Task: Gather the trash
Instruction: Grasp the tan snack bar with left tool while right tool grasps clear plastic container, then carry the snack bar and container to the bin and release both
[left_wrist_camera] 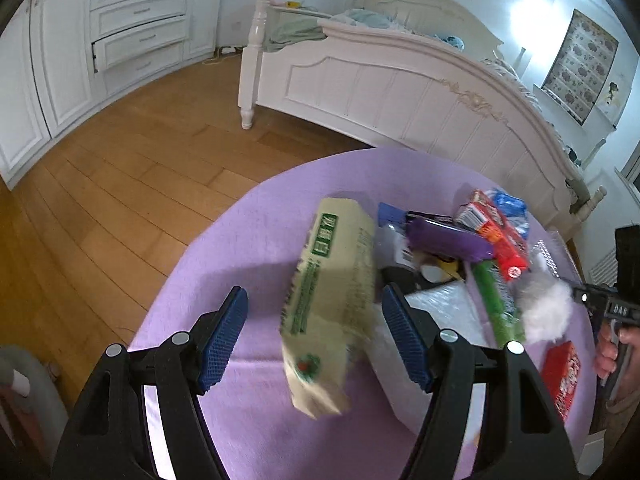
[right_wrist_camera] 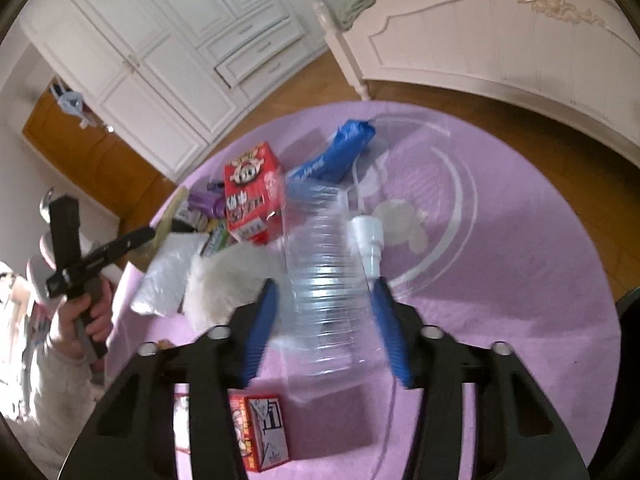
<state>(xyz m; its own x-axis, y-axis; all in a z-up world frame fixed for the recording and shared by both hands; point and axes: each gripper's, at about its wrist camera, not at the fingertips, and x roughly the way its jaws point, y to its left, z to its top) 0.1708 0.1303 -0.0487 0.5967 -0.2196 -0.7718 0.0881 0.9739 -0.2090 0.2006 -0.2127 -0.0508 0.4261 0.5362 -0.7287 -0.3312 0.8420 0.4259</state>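
While the round purple surface (left_wrist_camera: 240, 240) carried a heap of trash, we held both grippers above it. Our left gripper (left_wrist_camera: 314, 340) had its fingers spread either side of a beige paper package (left_wrist_camera: 332, 300), blurred, contact unclear. Our right gripper (right_wrist_camera: 324, 328) kept its fingers apart around a clear plastic bottle (right_wrist_camera: 324, 280), white cap (right_wrist_camera: 366, 236) toward twelve o'clock. At ten o'clock stood a red carton (right_wrist_camera: 252, 192).

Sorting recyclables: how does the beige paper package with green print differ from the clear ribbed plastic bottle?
The beige paper package with green print is opaque and flat-sided; the clear ribbed plastic bottle is see-through and round. The package lies between the left gripper pads, the bottle between the right gripper pads. Both lie on the purple tablecloth.
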